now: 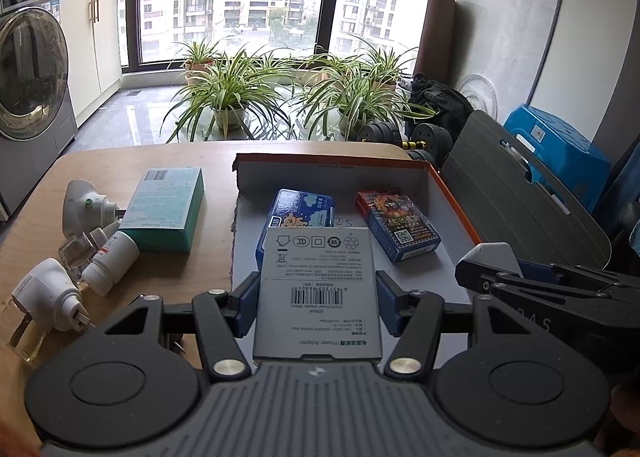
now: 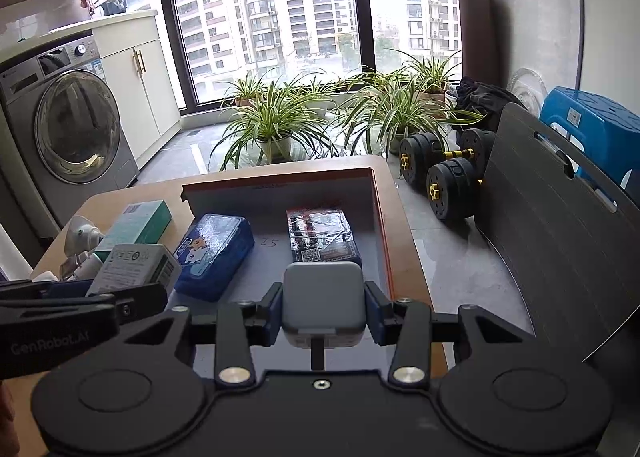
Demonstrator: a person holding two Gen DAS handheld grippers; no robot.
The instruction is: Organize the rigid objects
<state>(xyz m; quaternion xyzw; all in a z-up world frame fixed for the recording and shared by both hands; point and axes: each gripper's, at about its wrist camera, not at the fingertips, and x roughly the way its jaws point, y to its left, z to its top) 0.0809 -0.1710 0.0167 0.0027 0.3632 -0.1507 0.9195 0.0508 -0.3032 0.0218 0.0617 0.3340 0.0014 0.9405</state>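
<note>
My left gripper [image 1: 318, 297] is shut on a white power adapter box [image 1: 318, 289] and holds it over the near edge of the orange-rimmed cardboard box [image 1: 452, 197]. In that box lie a blue tin [image 1: 300, 209] and a card pack [image 1: 396, 225]. My right gripper [image 2: 324, 307] is shut on a pale grey charger block [image 2: 323, 295], above the cardboard box's [image 2: 372, 193] near right part. The right wrist view also shows the blue tin [image 2: 214, 253], the card pack [image 2: 322, 237] and the adapter box [image 2: 132, 267] in my left gripper.
On the wooden table [image 1: 120, 165], left of the box, lie a teal carton [image 1: 164, 209], a white bottle [image 1: 110, 261] and two white plug devices [image 1: 86, 201] [image 1: 48, 297]. Dumbbells [image 2: 440, 173], a grey board [image 2: 552, 225] and plants [image 2: 280, 125] stand beyond.
</note>
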